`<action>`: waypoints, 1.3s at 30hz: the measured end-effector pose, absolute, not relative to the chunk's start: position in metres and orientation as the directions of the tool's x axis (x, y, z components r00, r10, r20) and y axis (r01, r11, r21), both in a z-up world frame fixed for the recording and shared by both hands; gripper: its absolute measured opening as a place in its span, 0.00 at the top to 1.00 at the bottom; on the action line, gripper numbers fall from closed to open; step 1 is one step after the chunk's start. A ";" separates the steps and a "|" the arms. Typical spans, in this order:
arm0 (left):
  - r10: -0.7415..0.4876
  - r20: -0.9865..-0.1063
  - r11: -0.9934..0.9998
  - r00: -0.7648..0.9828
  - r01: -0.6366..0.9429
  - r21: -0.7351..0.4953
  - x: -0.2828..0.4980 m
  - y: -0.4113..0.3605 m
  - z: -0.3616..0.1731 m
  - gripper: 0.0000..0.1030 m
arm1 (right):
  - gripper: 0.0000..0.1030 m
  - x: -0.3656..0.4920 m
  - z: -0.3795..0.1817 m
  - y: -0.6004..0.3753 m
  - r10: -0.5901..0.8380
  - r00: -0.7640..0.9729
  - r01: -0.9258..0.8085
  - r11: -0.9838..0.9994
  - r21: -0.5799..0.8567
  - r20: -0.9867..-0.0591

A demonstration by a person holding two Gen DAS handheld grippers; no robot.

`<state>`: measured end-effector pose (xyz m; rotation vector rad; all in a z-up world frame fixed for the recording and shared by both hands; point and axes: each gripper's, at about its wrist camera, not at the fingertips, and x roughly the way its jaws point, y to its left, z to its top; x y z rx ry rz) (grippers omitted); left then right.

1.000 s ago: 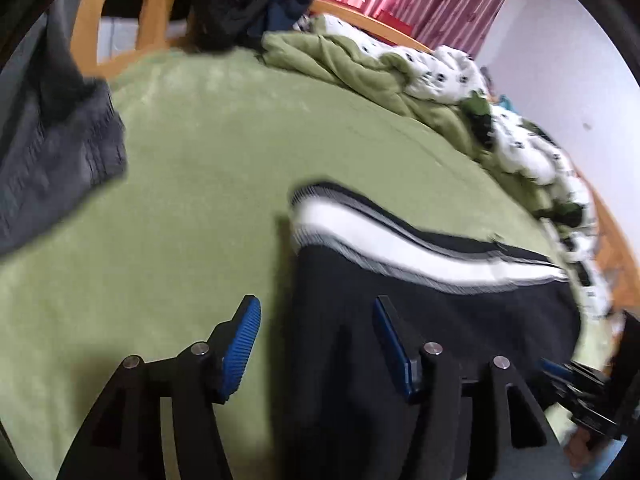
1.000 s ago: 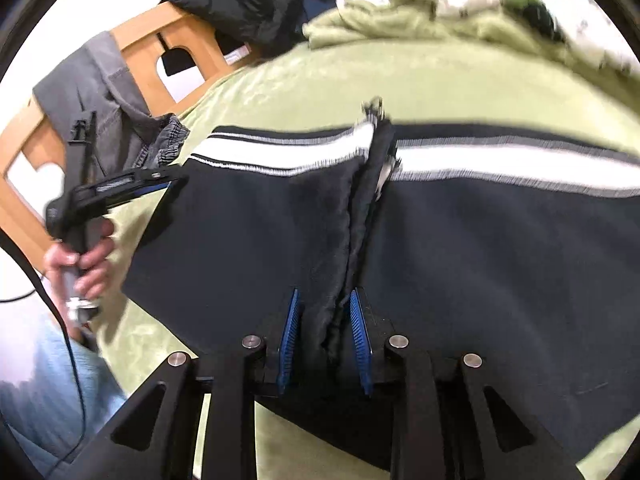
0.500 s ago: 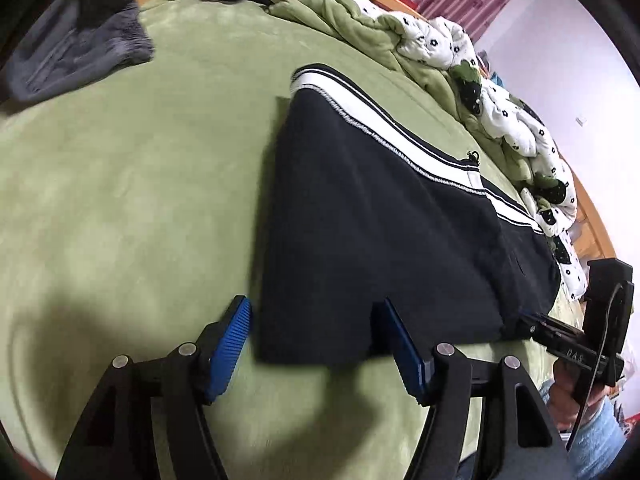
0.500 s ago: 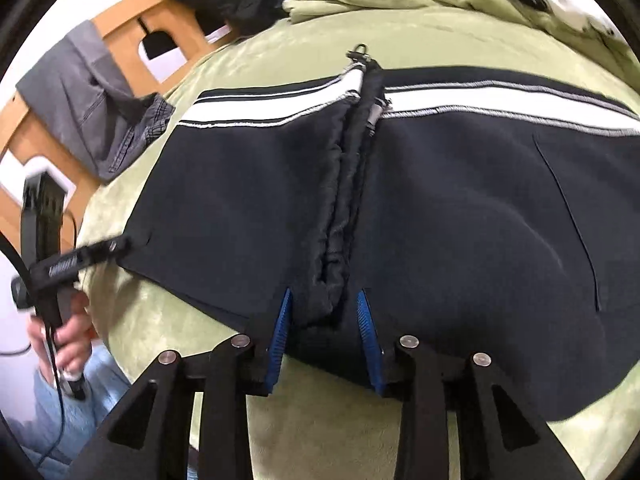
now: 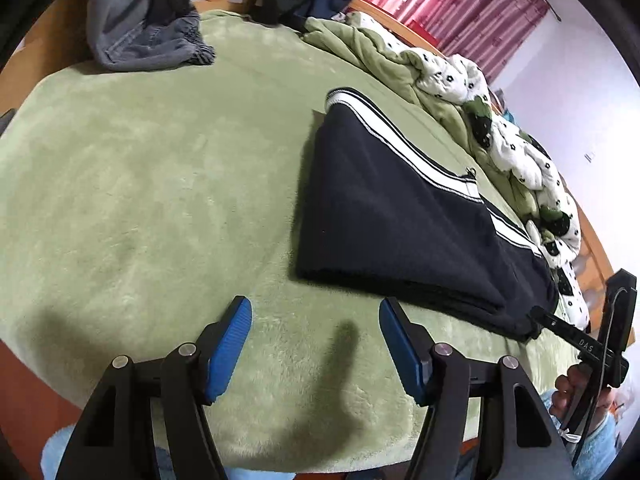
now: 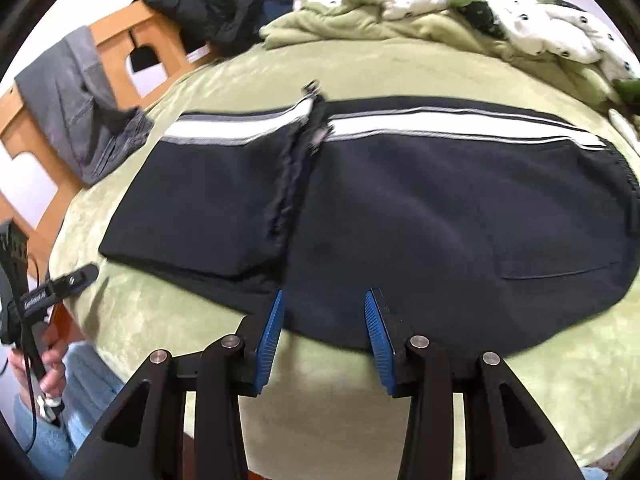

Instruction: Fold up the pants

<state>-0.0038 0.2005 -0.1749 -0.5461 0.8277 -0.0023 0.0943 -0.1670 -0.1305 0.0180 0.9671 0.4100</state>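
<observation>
At the far left, a grey garment (image 6: pixel 80 108) is being draped over the light wooden bed frame (image 6: pixel 116 36), with its lower end lying on the fuzzy green blanket (image 5: pixel 152 184). The left gripper (image 5: pixel 315 344) is being held over bare blanket, its blue-padded fingers (image 5: pixel 230 344) spread wide with nothing between them. Just beyond it, the black pants with a white-striped side band (image 6: pixel 400 208) are being kept flat on the blanket, one end doubled over the rest. The right gripper (image 6: pixel 323 328) is being held at the near hem, fingers parted and released on either side of the cloth edge. A rumpled green and white spotted quilt (image 5: pixel 460 92) is being left farther right.
</observation>
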 end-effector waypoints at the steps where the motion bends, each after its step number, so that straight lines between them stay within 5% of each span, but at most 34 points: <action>1: -0.199 -0.699 0.863 0.687 -0.215 -0.457 -0.005 0.201 -0.174 0.39 | 0.60 0.096 -0.128 -0.173 0.343 0.509 -0.314 0.928 0.200 -0.790; 19: -0.378 -0.571 0.687 0.729 -0.192 -0.701 0.004 0.206 -0.183 0.33 | 0.65 0.100 -0.136 -0.212 0.400 0.551 -0.204 0.915 0.347 -0.732; 29: -0.226 -0.625 0.703 0.747 -0.320 -0.636 0.042 0.186 -0.189 0.36 | 0.65 0.096 -0.134 -0.209 0.452 0.538 -0.246 0.891 0.381 -0.711; 31: -0.153 -0.649 0.734 0.745 -0.354 -0.579 0.044 0.180 -0.180 0.59 | 0.65 0.096 -0.134 -0.210 0.459 0.534 -0.247 0.888 0.388 -0.711; 34: -0.110 -0.638 0.766 0.762 -0.344 -0.543 0.042 0.174 -0.158 0.76 | 0.65 0.094 -0.132 -0.214 0.460 0.541 -0.246 0.887 0.391 -0.704; 39: -0.041 -0.588 0.883 0.808 -0.247 -0.400 0.052 0.123 -0.089 0.81 | 0.65 0.087 -0.120 -0.229 0.412 0.599 -0.230 0.910 0.345 -0.686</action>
